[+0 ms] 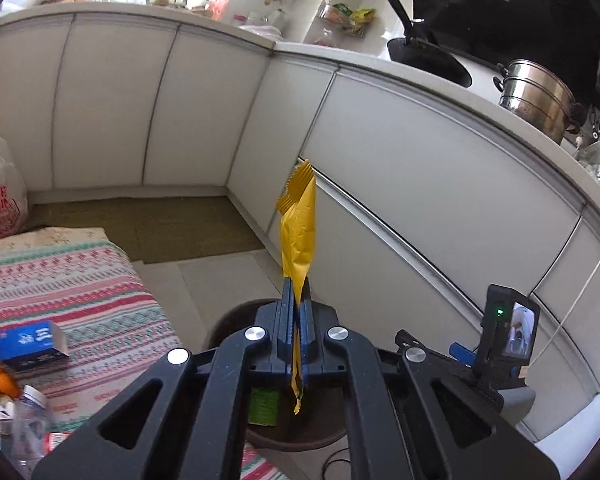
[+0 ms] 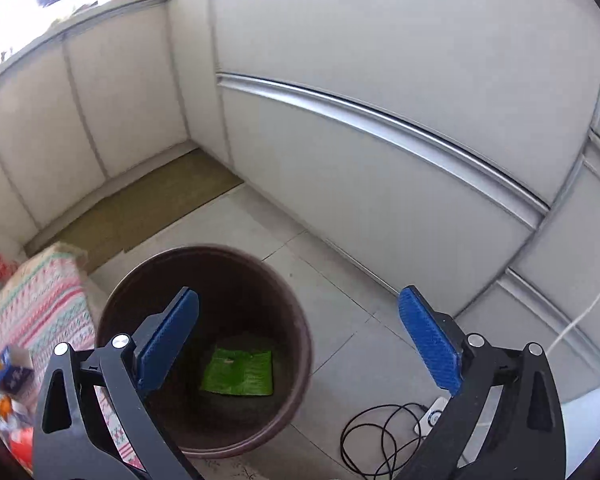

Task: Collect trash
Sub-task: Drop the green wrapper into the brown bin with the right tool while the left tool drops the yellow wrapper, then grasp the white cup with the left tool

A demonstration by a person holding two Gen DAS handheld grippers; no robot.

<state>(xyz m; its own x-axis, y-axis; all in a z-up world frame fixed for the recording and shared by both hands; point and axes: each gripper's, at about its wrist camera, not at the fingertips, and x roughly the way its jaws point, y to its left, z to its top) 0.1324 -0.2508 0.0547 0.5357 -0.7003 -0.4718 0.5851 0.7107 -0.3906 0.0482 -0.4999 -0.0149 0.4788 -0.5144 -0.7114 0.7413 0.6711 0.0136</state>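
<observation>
Yellow crinkle-edged foil wrapper [image 1: 298, 232] pinched upright between pressed-together blue pads of left gripper [image 1: 298, 300], above round dark-brown plastic bin [image 2: 300, 344]. Flat green wrapper [image 2: 238, 372] on bin floor. Right gripper [image 2: 300, 312] spread wide, holding nothing, over bin. Blue carton [image 1: 28, 344] on striped patterned cloth [image 1: 68, 280].

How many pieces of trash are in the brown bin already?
1. A flat green wrapper lies on the bottom of the brown bin. The right gripper's finger covers part of the bin, so another piece might be hidden.
</observation>
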